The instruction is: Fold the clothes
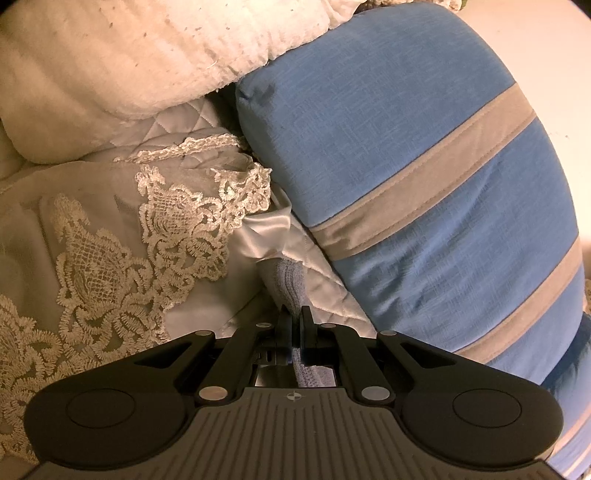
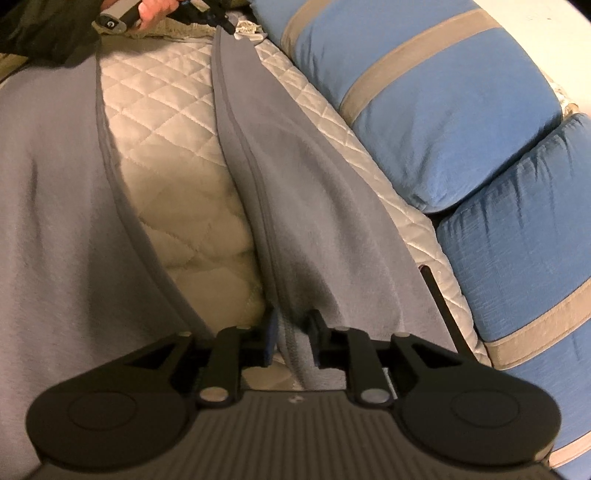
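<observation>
A grey-blue fleece garment (image 2: 295,206) lies stretched over a quilted cream bedcover (image 2: 162,155). My right gripper (image 2: 293,332) is shut on a bunched edge of it at the near end. The cloth runs taut from there to the far end, where my left gripper (image 2: 218,16) holds it in a person's hand. In the left wrist view, my left gripper (image 1: 294,321) is shut on a narrow fold of the same garment (image 1: 286,282), which passes between the jaws. A second panel of the garment (image 2: 48,206) hangs on the left.
Blue cushions with grey stripes (image 1: 424,177) (image 2: 443,110) line the right side, close to the garment. A cream lace-trimmed cover (image 1: 147,240) and a fluffy white pillow (image 1: 129,55) lie to the left in the left wrist view.
</observation>
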